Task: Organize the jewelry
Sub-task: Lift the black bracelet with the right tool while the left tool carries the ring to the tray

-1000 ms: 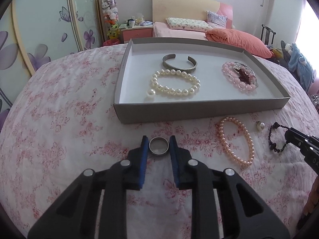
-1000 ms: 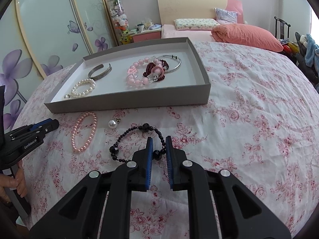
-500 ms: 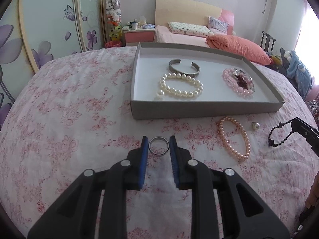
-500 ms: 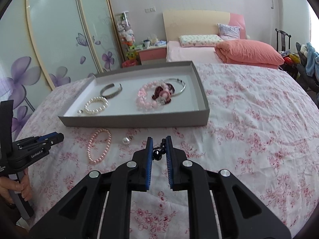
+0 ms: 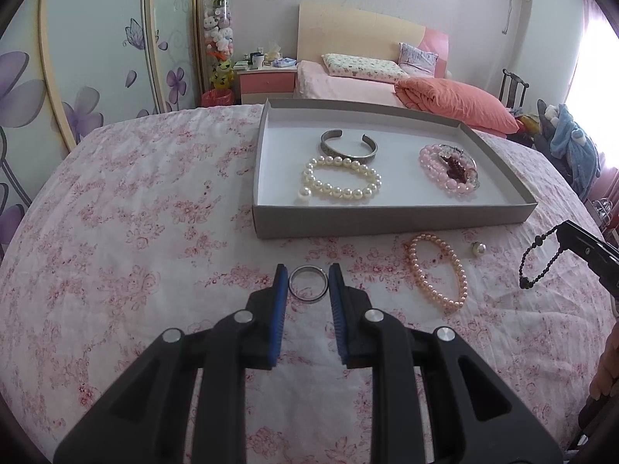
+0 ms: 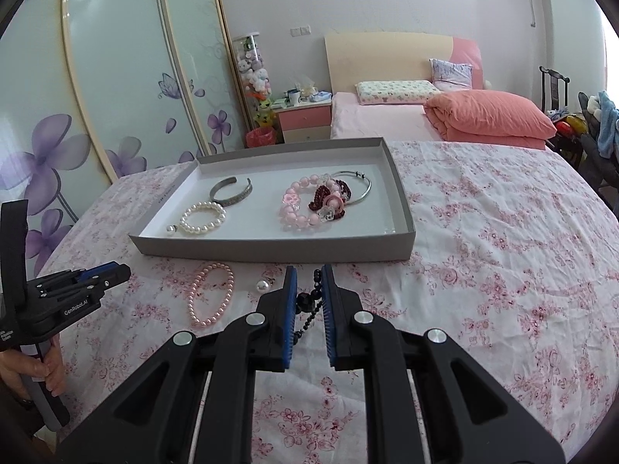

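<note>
Black bead bracelet now off the bedspread, dangling from right claw

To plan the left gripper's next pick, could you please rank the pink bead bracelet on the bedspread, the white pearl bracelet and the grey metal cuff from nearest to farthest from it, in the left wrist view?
From the left gripper:
1. Pink bead bracelet, on the bedspread to its right, outside the tray.
2. White pearl bracelet, inside the grey tray, near its front wall.
3. Grey metal cuff, just behind the pearls, deeper in.

Floral bedspread, grey tray, pink bead bracelet, loose pearl
</note>
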`<state>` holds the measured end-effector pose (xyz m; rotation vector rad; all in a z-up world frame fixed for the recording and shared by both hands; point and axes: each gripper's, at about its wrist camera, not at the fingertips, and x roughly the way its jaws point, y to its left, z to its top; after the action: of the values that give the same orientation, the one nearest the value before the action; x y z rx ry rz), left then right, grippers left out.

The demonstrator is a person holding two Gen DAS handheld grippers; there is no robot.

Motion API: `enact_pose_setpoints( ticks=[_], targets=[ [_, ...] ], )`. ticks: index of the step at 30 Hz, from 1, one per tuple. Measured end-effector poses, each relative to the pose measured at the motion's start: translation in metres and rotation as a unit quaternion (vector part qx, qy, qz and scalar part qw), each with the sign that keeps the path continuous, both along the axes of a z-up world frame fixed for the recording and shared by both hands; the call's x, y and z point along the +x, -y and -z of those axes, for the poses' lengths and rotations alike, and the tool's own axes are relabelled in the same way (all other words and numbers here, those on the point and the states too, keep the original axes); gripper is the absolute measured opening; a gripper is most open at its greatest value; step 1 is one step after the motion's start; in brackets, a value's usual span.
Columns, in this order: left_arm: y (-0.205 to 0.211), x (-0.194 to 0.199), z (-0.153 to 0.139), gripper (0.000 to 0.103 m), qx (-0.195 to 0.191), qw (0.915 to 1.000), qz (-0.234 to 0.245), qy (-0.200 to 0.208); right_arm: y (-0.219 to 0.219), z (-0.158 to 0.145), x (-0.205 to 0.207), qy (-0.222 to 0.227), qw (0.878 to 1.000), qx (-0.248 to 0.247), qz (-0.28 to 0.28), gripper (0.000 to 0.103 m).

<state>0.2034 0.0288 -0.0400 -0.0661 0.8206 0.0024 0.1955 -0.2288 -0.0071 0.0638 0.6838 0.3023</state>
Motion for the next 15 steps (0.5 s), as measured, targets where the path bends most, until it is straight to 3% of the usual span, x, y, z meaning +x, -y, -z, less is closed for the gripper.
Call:
enact_pose_setpoints(
  ticks=[15],
  targets=[
    [0.014, -0.025, -0.043, 0.022, 0.002, 0.9962, 0.000, 0.087, -0.001, -0.032, -0.016, 0.070, 0.997, 0.020, -0.007, 0.014]
  ],
)
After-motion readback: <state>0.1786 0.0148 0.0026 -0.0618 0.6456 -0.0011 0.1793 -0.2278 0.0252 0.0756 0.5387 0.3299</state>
